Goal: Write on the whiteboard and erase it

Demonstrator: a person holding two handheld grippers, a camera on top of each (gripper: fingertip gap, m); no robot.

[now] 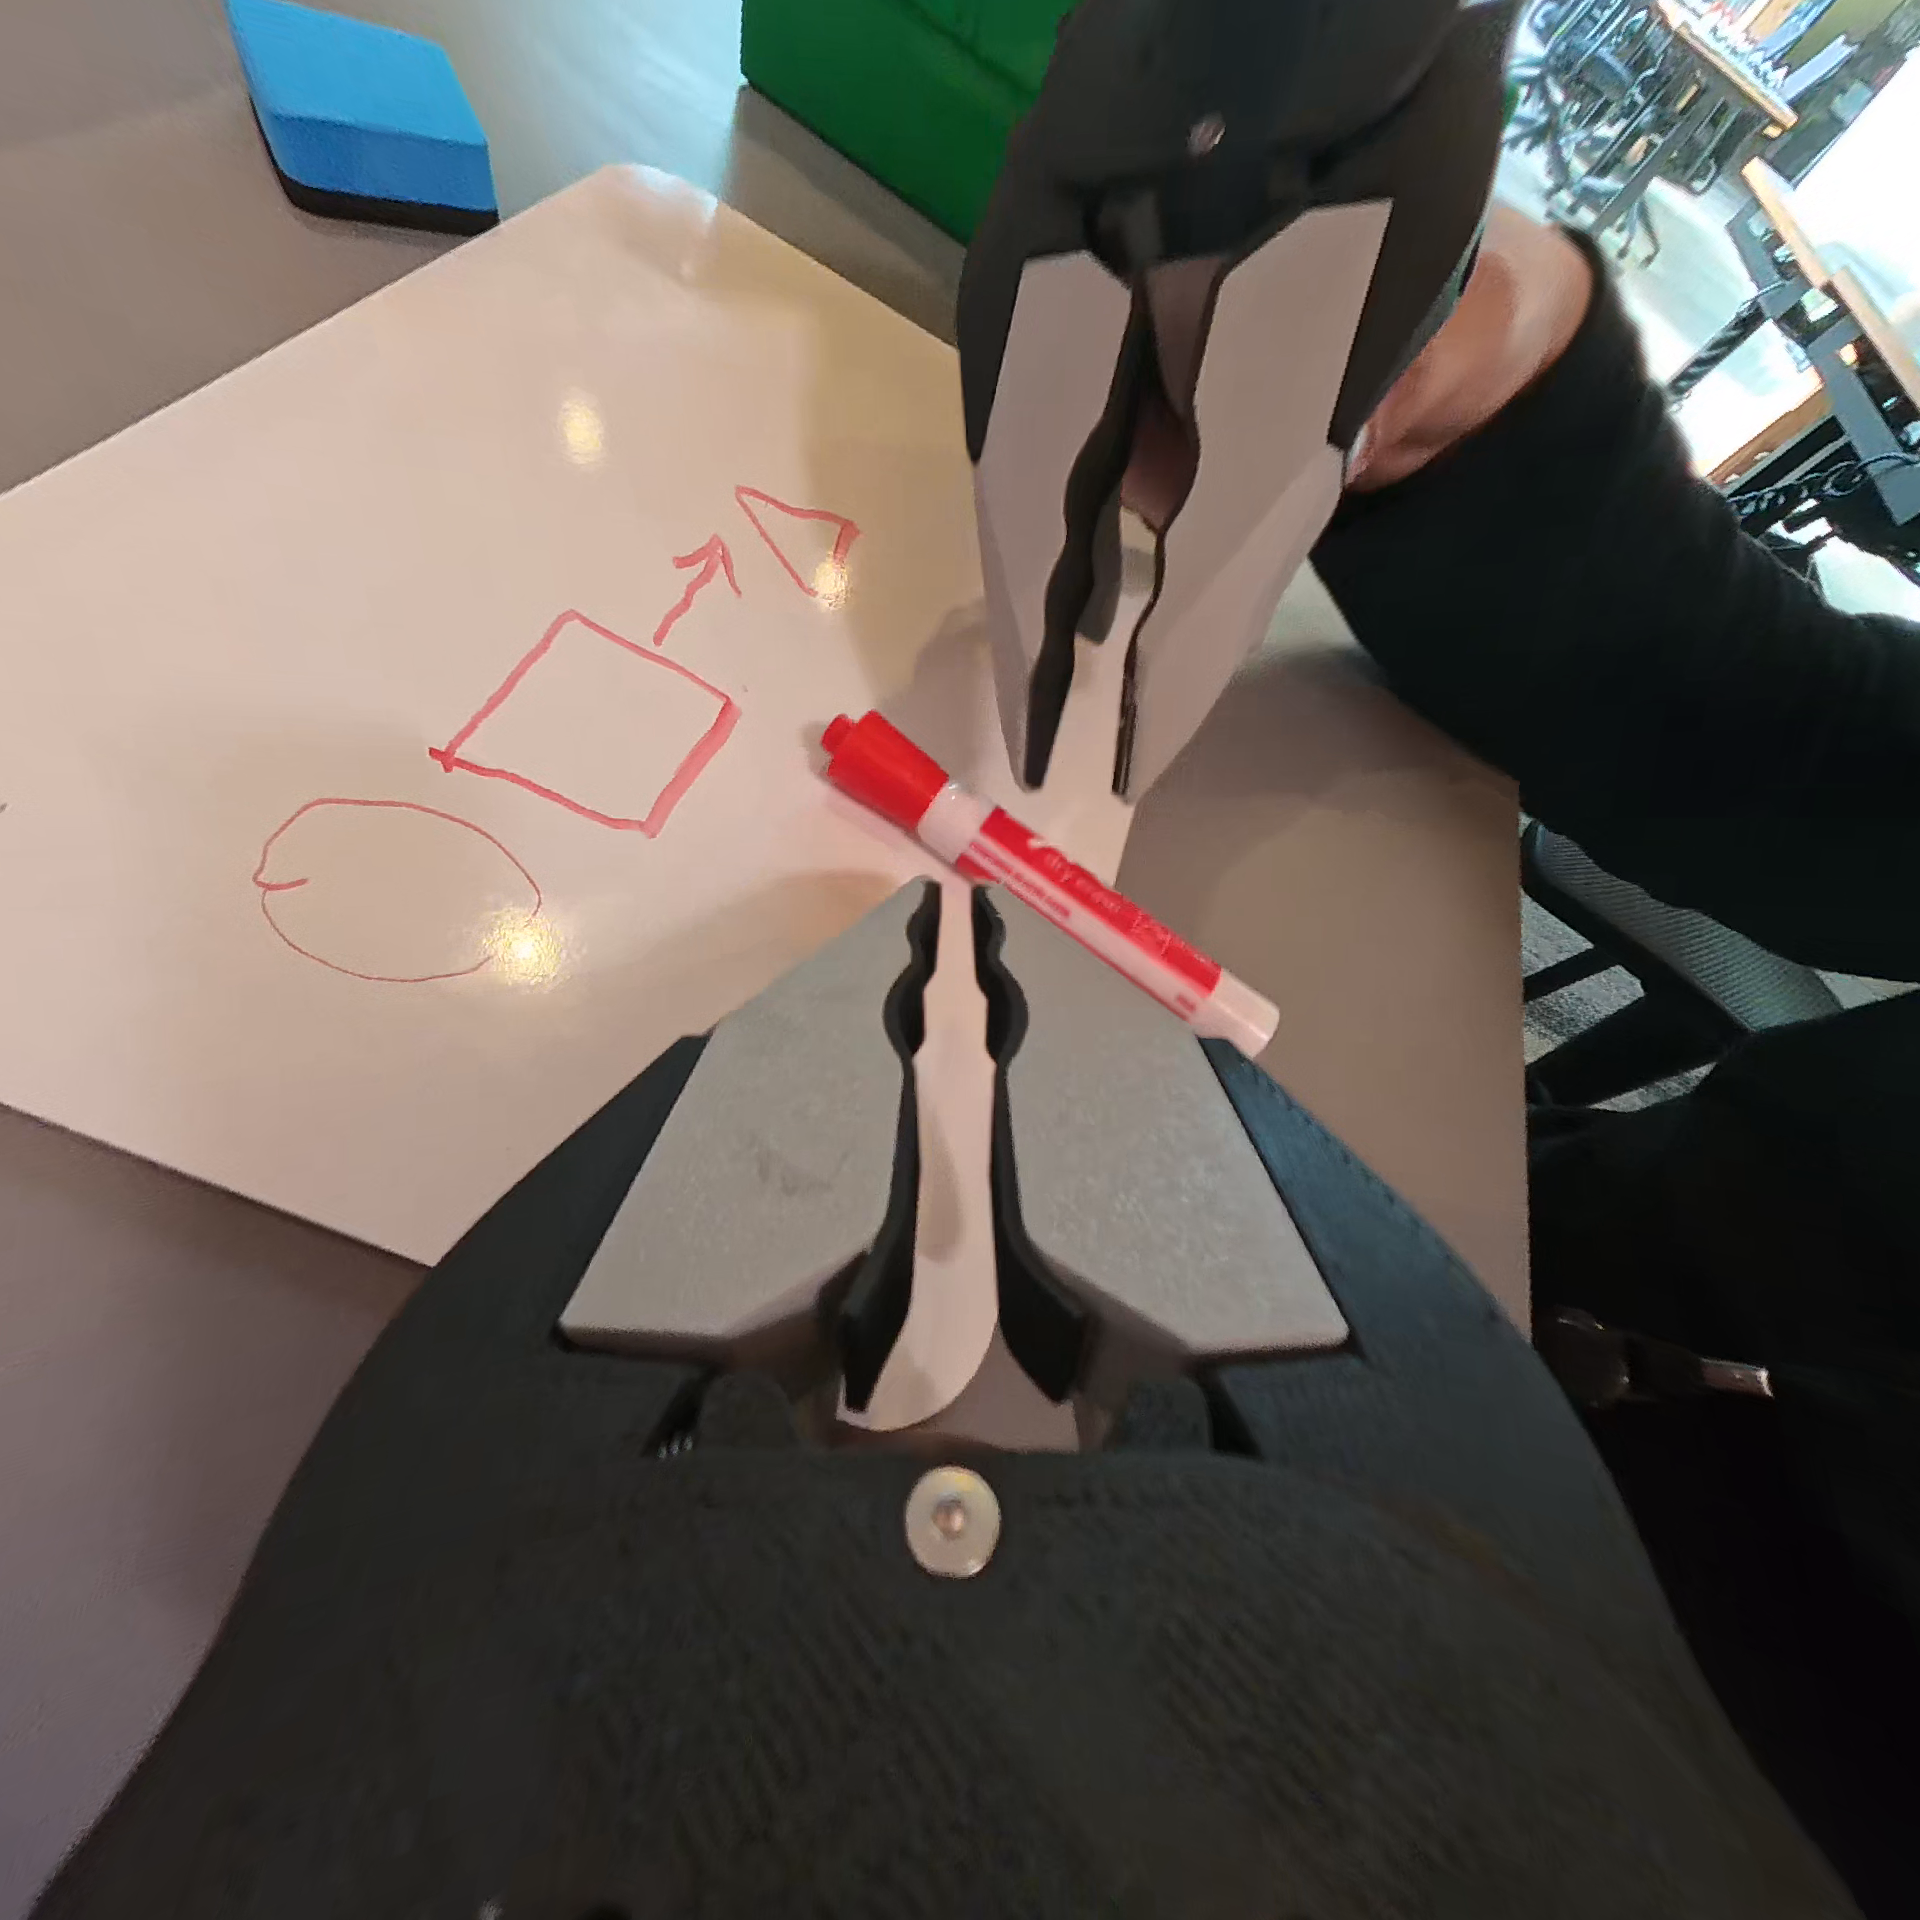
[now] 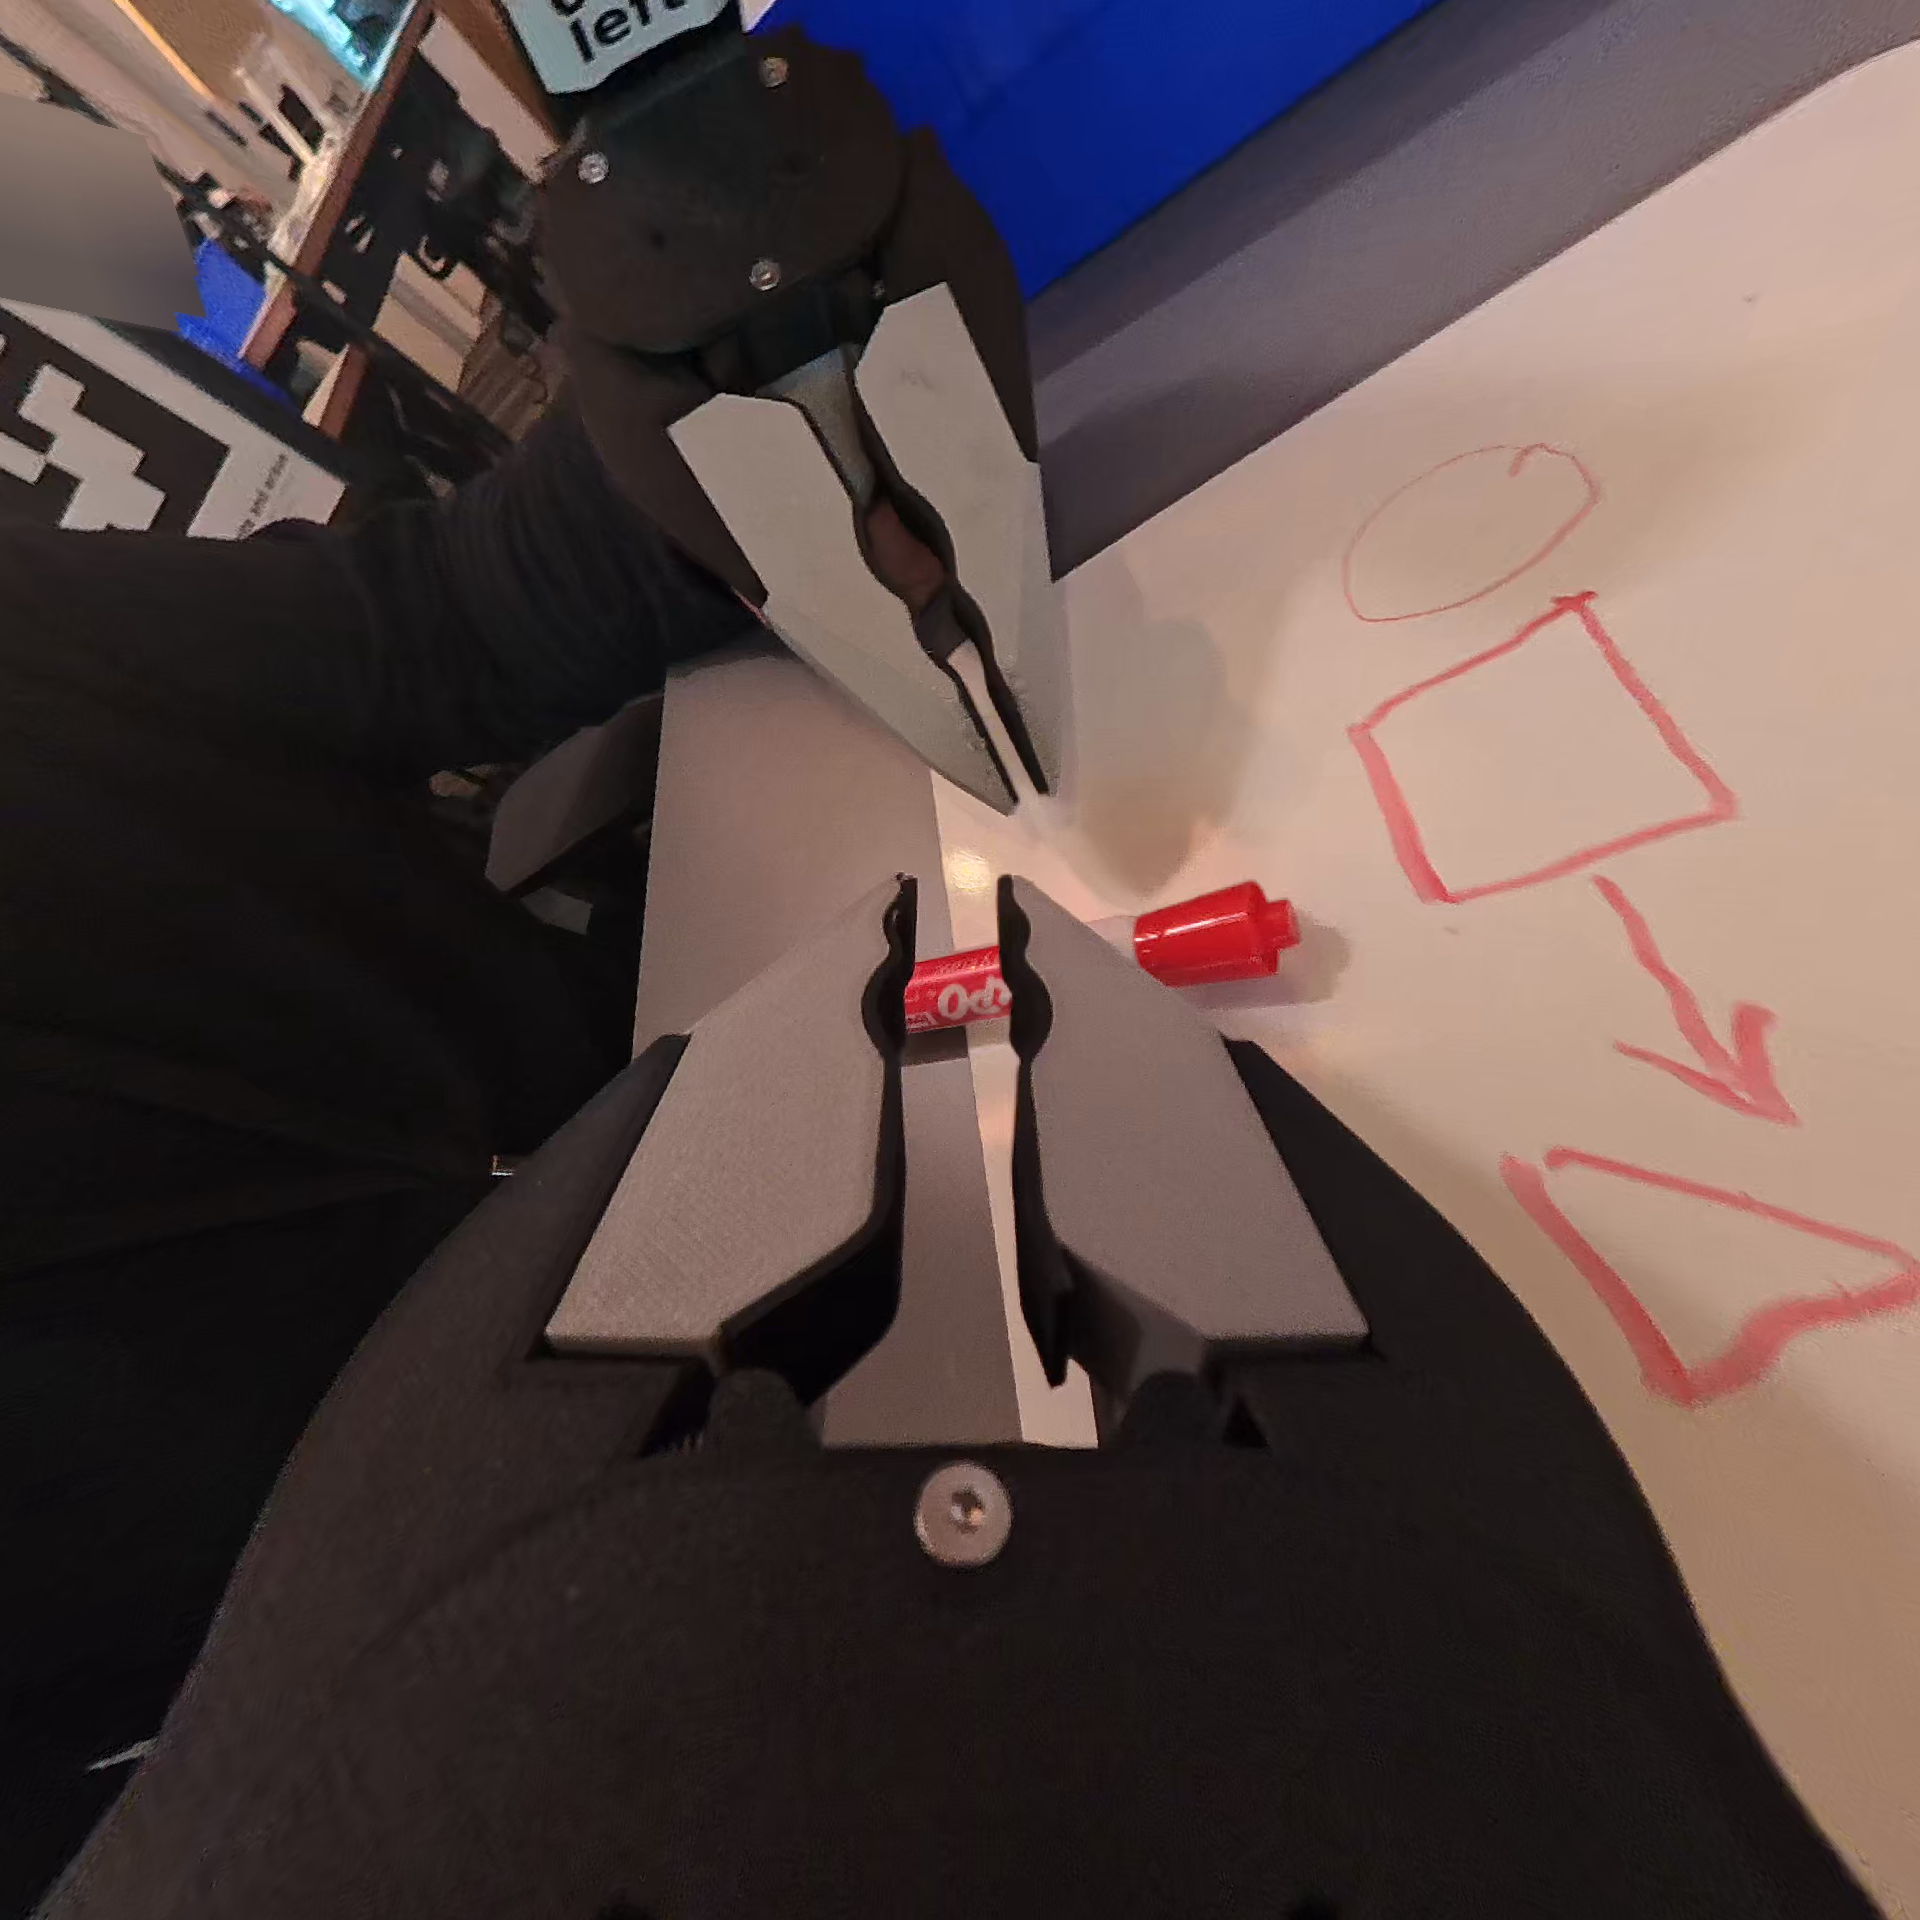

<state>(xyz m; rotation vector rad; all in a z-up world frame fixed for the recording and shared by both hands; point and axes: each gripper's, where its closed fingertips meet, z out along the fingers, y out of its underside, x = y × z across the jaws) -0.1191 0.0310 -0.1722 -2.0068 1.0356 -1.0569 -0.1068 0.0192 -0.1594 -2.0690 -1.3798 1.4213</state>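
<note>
Left wrist view: left gripper (image 1: 954, 894) nearest, jaws slightly spread, holding nothing. Capped red marker (image 1: 1049, 878) lies just beyond on the whiteboard (image 1: 312, 520), at its right edge. Right gripper (image 1: 1075, 774) hovers opposite, jaws parted, empty. Blue eraser (image 1: 364, 114) rests far left on the counter (image 1: 156, 1455) — untouched.

Right wrist view: marker lies loose beneath the spread jaws. Red shapes (image 2: 1538, 748) stand drawn — writing judged done, erasing outstanding.
</note>
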